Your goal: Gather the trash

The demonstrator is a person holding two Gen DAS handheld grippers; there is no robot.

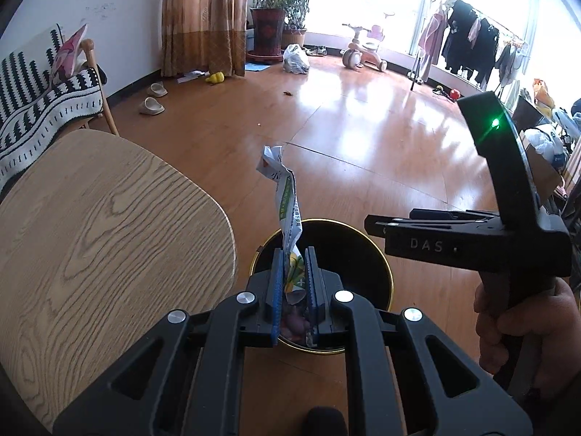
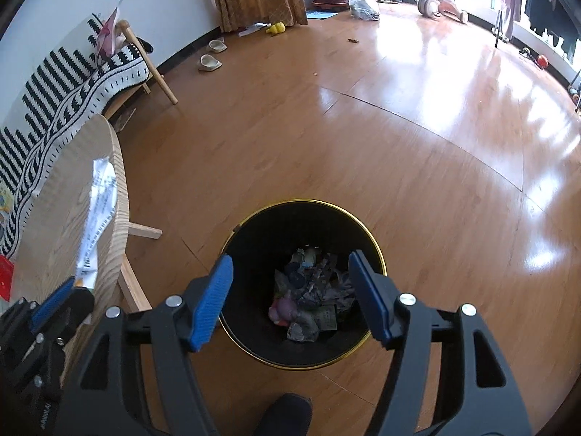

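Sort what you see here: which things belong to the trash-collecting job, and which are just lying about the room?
Job:
left gripper, shut on the crumpled wrapper
right gripper, open
black trash bin

Lying about:
slippers
yellow toy
plastic bag
tricycle
potted plant

Black gripper (image 2: pixel 290 298) frames, blue ribbed jaws, silver screws

Black bin (image 2: pixel 254 341) — gold rim; blue-padded tongs (image 2: pixel 294 298).
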